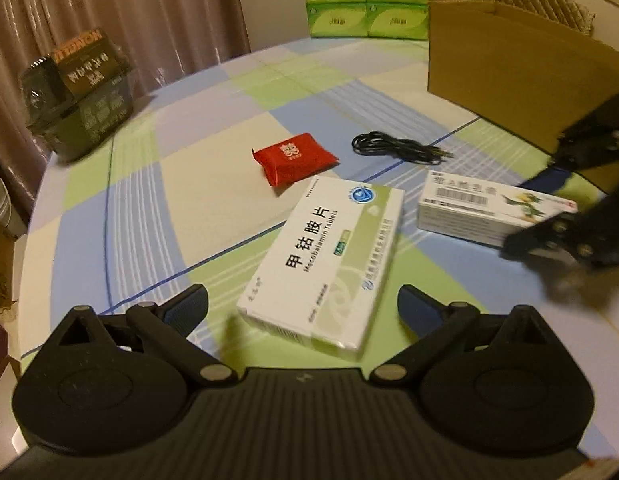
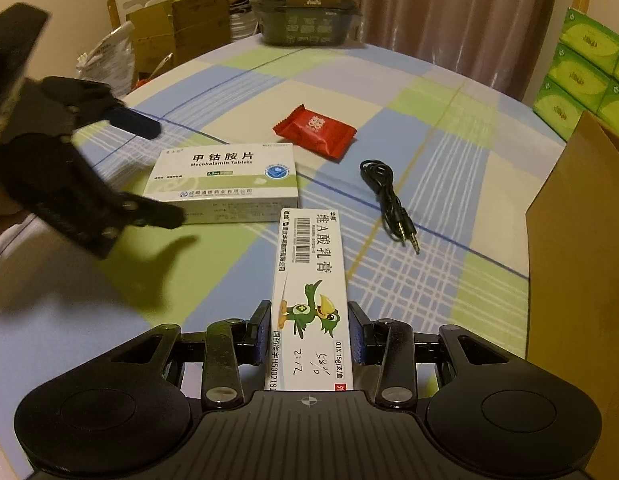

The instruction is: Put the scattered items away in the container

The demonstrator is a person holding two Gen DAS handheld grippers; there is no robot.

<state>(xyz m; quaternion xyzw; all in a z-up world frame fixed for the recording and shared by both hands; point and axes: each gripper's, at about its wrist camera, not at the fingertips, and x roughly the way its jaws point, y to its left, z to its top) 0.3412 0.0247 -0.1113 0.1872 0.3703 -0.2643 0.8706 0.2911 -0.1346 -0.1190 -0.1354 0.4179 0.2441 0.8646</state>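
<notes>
A white tablet box point(image 1: 325, 260) lies flat on the checked tablecloth, between the wide-apart fingers of my left gripper point(image 1: 301, 306). The pads do not touch it. The right wrist view shows that left gripper point(image 2: 167, 174) straddling one end of the tablet box point(image 2: 225, 180). My right gripper point(image 2: 309, 318) is shut on a long white ointment box point(image 2: 309, 280) with a green bird print, held by its near end. In the left wrist view, the right gripper point(image 1: 541, 208) and ointment box point(image 1: 481, 208) sit at the right. A red packet point(image 1: 293, 158) and a coiled black cable point(image 1: 393, 148) lie beyond.
An open cardboard box point(image 1: 509, 72) stands at the table's right side, also seen as the cardboard box point(image 2: 581, 240) in the right wrist view. A dark plastic food container point(image 1: 81, 88) sits at the far table edge by the curtain. Green tissue packs point(image 1: 365, 0) are stacked behind the table.
</notes>
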